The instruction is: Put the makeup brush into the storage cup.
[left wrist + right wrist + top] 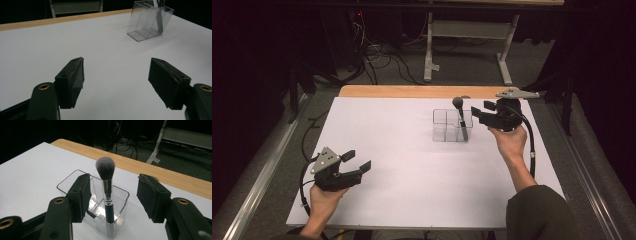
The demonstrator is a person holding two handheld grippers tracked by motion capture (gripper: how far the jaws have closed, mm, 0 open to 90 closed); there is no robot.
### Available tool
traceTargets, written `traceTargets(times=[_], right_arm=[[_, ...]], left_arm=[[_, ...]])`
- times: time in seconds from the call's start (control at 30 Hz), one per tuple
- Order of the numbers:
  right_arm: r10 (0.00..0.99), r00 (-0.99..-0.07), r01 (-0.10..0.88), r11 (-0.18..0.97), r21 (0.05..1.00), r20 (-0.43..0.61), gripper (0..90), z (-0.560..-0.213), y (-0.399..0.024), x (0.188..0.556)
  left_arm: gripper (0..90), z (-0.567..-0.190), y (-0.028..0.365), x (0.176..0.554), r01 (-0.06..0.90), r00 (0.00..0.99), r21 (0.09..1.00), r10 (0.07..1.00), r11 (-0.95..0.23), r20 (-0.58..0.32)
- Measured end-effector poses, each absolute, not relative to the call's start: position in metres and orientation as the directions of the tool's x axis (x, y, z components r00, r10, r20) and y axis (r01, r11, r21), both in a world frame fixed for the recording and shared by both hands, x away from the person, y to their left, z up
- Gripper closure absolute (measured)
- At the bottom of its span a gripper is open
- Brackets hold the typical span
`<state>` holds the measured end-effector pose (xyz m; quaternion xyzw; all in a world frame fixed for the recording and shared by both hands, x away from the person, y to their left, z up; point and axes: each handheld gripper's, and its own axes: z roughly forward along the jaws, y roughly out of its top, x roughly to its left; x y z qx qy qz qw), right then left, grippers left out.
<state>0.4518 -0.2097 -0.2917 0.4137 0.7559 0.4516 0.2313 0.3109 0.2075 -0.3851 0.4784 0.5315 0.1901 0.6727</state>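
A clear plastic organizer (447, 126) with dividers stands on the white table (412, 170), right of centre. A makeup brush (460, 117) stands upright in its right compartment, grey bristles up and black handle down. My right gripper (482, 110) is open just right of the organizer, at the height of the brush. In the right gripper view the brush (108, 195) stands between and beyond the open jaws, inside the organizer (67, 182); nothing is held. My left gripper (357, 160) is open over the table's near left. In its view the gripper (116, 82) is empty, with the organizer (150, 20) far off.
A wooden strip (412, 91) runs along the table's far edge. Beyond it, on the floor, lie cables (382, 55) and the legs of a white frame (467, 30). Metal rails (262, 170) flank the table on both sides.
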Motion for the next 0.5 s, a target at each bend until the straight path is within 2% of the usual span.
traceTargets(times=[0.5], right_arm=[[0.824,-0.566,0.406,0.248,0.88,0.029,46.3,-0.287,-0.22,0.439]], left_arm=[[28.8,-0.385,0.207,0.311,0.254,0.364,0.848,0.766,0.465,-0.529]])
